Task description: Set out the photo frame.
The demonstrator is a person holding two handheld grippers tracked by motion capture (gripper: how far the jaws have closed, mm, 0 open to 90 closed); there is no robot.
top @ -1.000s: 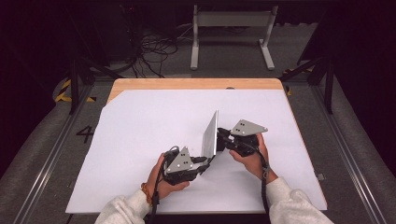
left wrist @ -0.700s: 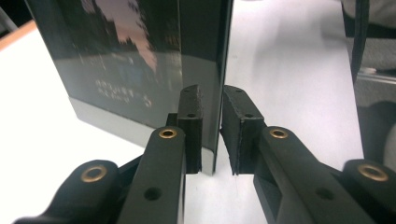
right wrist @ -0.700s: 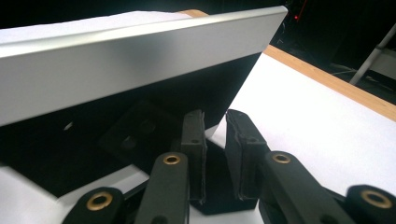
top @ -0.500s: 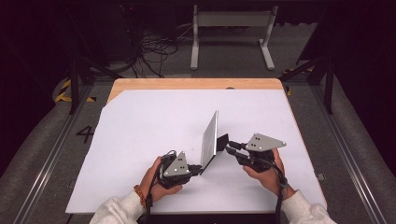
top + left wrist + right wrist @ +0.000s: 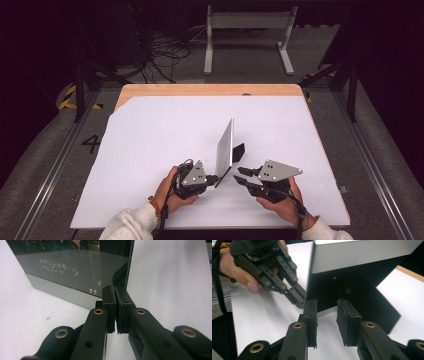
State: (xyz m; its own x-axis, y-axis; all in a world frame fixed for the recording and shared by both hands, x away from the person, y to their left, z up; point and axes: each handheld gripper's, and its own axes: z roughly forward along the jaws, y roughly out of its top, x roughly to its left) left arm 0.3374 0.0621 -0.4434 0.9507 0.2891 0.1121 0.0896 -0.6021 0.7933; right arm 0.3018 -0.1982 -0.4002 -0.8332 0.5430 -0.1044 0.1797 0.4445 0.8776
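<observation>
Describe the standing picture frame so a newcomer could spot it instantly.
On the white table, look near the front edge, between the person's two hands. The picture frame stands upright there, its lower corner pinched in the left claw. It alone rises off the surface, propped by a black stand behind.

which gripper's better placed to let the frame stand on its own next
Left. The left gripper is shut on the frame's bottom corner, so opening it frees the frame. The right gripper is open, just behind its black stand, touching nothing.
</observation>
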